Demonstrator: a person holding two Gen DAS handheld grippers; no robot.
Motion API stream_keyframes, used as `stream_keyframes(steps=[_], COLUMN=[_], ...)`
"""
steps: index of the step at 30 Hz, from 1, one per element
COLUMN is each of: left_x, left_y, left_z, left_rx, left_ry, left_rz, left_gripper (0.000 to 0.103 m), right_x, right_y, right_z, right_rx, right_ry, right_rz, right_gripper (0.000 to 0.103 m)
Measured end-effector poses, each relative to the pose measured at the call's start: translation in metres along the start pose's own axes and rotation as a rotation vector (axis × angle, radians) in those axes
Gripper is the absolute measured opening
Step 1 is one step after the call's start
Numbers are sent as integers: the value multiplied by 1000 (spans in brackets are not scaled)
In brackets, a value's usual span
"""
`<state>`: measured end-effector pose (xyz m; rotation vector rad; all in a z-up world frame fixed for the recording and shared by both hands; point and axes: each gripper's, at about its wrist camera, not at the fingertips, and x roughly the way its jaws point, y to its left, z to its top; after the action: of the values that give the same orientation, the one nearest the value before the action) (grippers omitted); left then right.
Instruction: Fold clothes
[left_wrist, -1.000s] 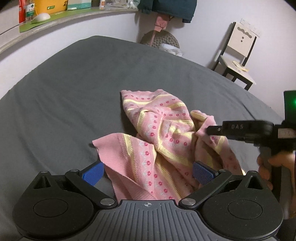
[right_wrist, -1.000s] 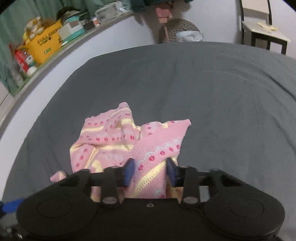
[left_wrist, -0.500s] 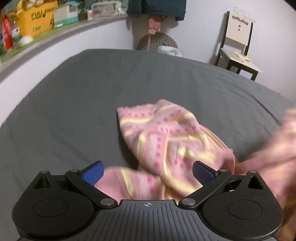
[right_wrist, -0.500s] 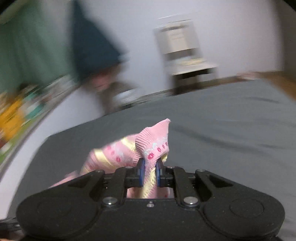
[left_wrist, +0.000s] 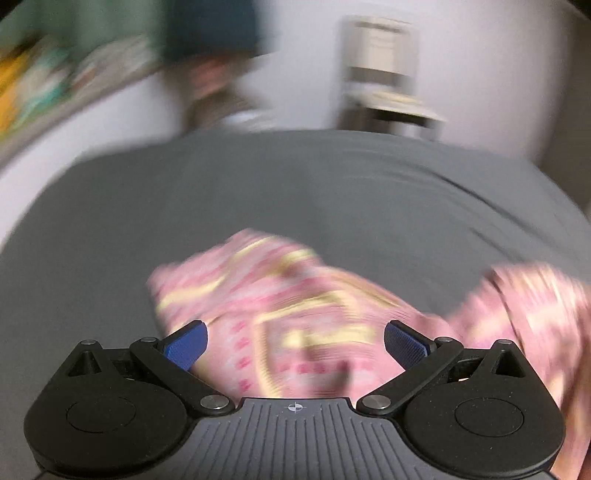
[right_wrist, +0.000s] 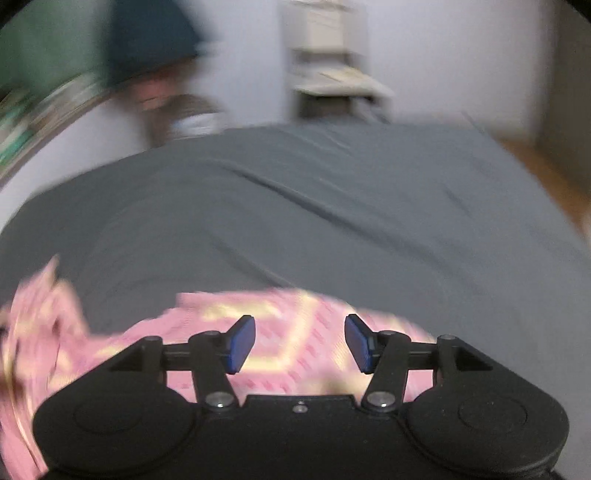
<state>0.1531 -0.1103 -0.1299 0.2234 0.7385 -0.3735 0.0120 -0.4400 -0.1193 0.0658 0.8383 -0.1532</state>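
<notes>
**Both grippers loose over the pink knit**

The grey bed (right_wrist: 332, 206) fills your view in both cameras, running far toward a pale wall where a chair (right_wrist: 328, 74) stands; everything is smeared by motion. On the near part of the bed lies the pink knit garment (left_wrist: 280, 314), banded in yellow with red dots, bunched up, one part trailing off to the right in your left camera. Your left gripper (left_wrist: 295, 345) hangs over it with its jaws spread wide, blue pads (left_wrist: 184, 345) clear of the cloth, gripping nothing. Your right gripper (right_wrist: 300, 343) has just been opening: its jaws stand apart, the garment lying beneath and between them, no pad pressing on it, so it's let go.
</notes>
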Motion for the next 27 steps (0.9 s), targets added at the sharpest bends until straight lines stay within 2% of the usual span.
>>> stream_keyframes(steps=[2,3,5,6,8,10,11,13,15,20,21,24,27], left_x=[-1,2,8,10,16,21,23,28,35,48,51,57,46], left_y=[-15,-19,-19,-17,-12,-8,-6,-3,-5,-30,-35,-49,-55], left_z=[7,10,17,20,27,31,32,34,33,28,25,18,9], left_rx=[203,273,345,360,395,454,472,494,521,696,716,768,763], left_ry=[-2,5,28,42,74,119,140,178,198,182,198,236,200], left_rz=[0,6,-13,-44,-98,-123,-134,-163,-177,-186,-203,-248,-262], left_gripper=[103,103,103,103,102,90,86,70,64,64,64,64,64], right_x=[15,25,48,61,84,101,105,117,129,146,147,141,127], right_y=[22,30,33,32,32,36,38,42,43,52,53,50,49], right_z=[14,18,26,31,44,52,52,50,49,45,43,42,29], right_rx=[-321,-459,-655,-699,-731,-766,-787,-838,-885,-933,-941,-907,-946], right_ry=[25,38,63,108,200,270,295,344,390,448,449,438,402], right_rz=[60,87,171,227,323,392,407,422,436,477,485,515,516], right_gripper=[56,54,51,44,42,42,42,42,42,42,42,30,30])
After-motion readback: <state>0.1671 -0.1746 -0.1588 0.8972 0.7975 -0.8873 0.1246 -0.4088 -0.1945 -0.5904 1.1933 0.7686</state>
